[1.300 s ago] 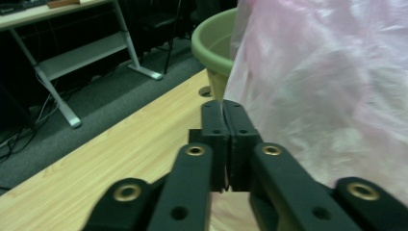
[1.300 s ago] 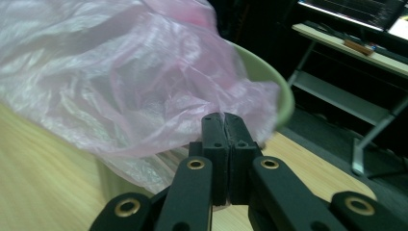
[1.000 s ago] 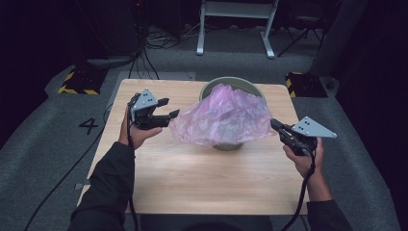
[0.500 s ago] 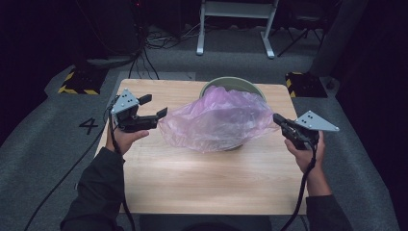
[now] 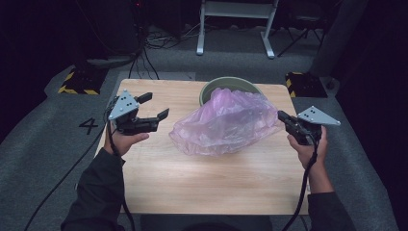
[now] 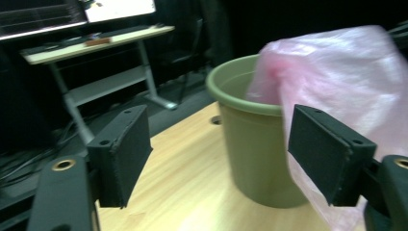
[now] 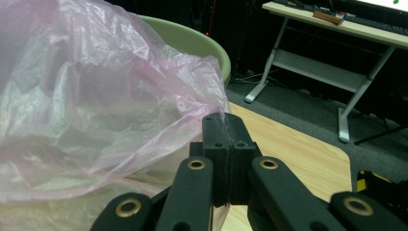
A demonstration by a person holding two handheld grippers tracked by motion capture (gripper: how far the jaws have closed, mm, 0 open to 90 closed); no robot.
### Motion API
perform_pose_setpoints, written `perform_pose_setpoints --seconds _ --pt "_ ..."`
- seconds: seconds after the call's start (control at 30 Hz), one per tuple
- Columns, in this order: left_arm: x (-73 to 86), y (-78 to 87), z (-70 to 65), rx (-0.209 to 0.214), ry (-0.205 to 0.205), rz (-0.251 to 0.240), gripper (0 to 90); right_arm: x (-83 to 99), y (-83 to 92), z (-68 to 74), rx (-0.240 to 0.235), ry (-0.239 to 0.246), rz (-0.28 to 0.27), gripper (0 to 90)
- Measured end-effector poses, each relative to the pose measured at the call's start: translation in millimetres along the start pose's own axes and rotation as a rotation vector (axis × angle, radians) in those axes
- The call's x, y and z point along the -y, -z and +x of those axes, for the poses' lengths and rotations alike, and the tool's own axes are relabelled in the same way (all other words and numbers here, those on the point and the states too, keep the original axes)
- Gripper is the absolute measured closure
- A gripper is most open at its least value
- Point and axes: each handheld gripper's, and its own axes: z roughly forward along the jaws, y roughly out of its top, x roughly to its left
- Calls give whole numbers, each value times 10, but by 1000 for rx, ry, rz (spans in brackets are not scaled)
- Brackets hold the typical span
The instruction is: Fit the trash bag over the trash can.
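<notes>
A translucent pink plastic bag (image 5: pixel 223 122) lies draped over a green bin (image 5: pixel 226 83) on the wooden table (image 5: pixel 192 183). My right gripper (image 5: pixel 280 115) is shut on the bag's right edge; in the right gripper view the film (image 7: pixel 86 106) is pinched between the closed jaws (image 7: pixel 224 125), with the bin's rim (image 7: pixel 192 41) behind. My left gripper (image 5: pixel 156 105) hangs left of the bag, apart from it. Its jaws have just been opening and stand open with nothing between them (image 6: pixel 219 149). Ahead of them are the bin (image 6: pixel 250 144) and the bag (image 6: pixel 337 67).
A white desk frame (image 5: pixel 235 24) stands on the floor beyond the table. Yellow-and-black striped blocks (image 5: pixel 77 83) lie near the table's far corners, cables trail on the grey floor, and a "4" (image 5: pixel 89 126) is marked at the left.
My left gripper opened, let go of the bag's left edge and drew away to the left. The bag's left side sagged toward the table. The right gripper kept still.
</notes>
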Motion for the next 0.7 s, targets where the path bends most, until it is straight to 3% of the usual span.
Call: perform_pose_setpoints --seconds 0.07,0.13,0.17,0.23,0.37,0.5,0.57,0.63,0.7 --pt "72 60 -148 64 -30 7 193 -6 -5 3 7 2 7 900" --pt "169 46 -294 99 -67 53 184 -7 -15 2 4 3 11 900" --pt "229 32 -341 126 -65 73 170 -5 -24 -1 5 5 17 900" --pt "363 -8 -400 191 -23 84 163 0 -39 -2 0 0 22 899" --pt "565 -152 -503 212 -5 144 163 8 -58 0 -10 2 31 891" --pt "690 -381 -512 198 22 210 206 1 -62 0 -12 1 31 876" --pt "696 -458 -503 180 14 217 341 -5 -71 6 -23 4 39 832" --pt "672 -528 -487 149 9 218 469 -13 -82 17 -25 12 53 723" --pt "640 -562 -474 153 -19 182 544 -26 -79 34 -25 15 67 603"
